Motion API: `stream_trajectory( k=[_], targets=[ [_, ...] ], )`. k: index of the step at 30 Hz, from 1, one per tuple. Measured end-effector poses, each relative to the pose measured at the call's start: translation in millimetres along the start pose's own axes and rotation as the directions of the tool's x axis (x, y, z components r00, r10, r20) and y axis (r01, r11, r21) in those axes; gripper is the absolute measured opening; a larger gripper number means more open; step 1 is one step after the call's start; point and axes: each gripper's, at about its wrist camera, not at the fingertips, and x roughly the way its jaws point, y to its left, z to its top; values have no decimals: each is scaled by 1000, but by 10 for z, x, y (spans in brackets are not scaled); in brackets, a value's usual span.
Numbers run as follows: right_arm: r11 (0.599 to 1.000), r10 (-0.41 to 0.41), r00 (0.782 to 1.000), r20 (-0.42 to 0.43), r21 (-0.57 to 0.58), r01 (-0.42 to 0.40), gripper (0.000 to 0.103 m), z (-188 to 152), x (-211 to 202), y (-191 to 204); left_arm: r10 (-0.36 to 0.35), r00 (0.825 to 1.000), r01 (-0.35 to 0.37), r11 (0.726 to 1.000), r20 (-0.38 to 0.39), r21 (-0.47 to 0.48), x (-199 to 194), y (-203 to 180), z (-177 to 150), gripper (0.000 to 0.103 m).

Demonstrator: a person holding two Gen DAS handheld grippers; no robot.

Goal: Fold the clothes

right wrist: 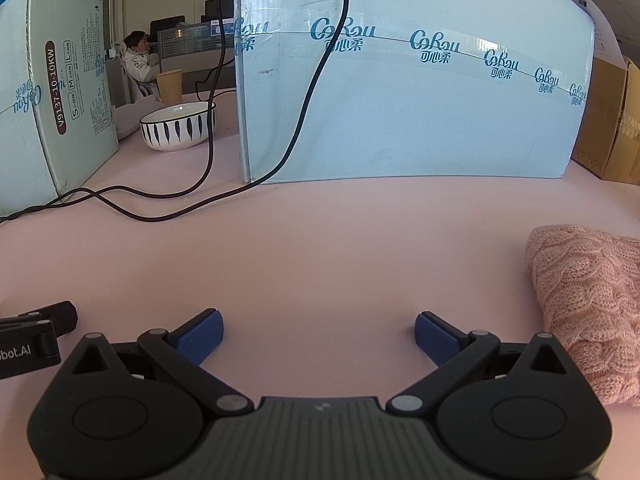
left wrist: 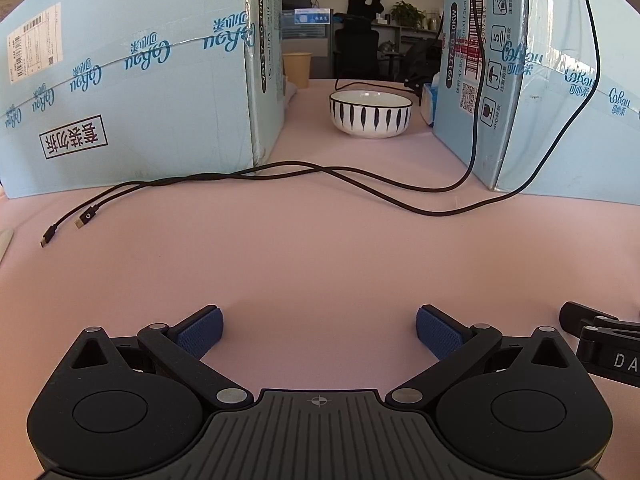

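Both grippers hover low over the pink table [left wrist: 320, 248], side by side. The left gripper [left wrist: 319, 330] has its blue pads spread wide with nothing between them, and the right gripper [right wrist: 318, 332] is spread the same way, also empty. A pink cable-knit sweater [right wrist: 588, 304] lies bunched on the table just to the right of the right gripper. Farther back, two black cables [left wrist: 248, 174] trail across the table between light-blue cardboard boxes [left wrist: 132, 92], with a striped white bowl [left wrist: 370, 114] beyond them.
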Motion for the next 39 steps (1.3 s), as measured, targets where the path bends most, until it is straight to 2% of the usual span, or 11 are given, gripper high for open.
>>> stream_trajectory(
  k=[39],
  targets=[
    [1000, -3, 1000, 0, 2, 3, 103, -5, 0, -2, -2, 1000, 2, 1000, 1, -3, 6, -22, 7, 103]
  ],
)
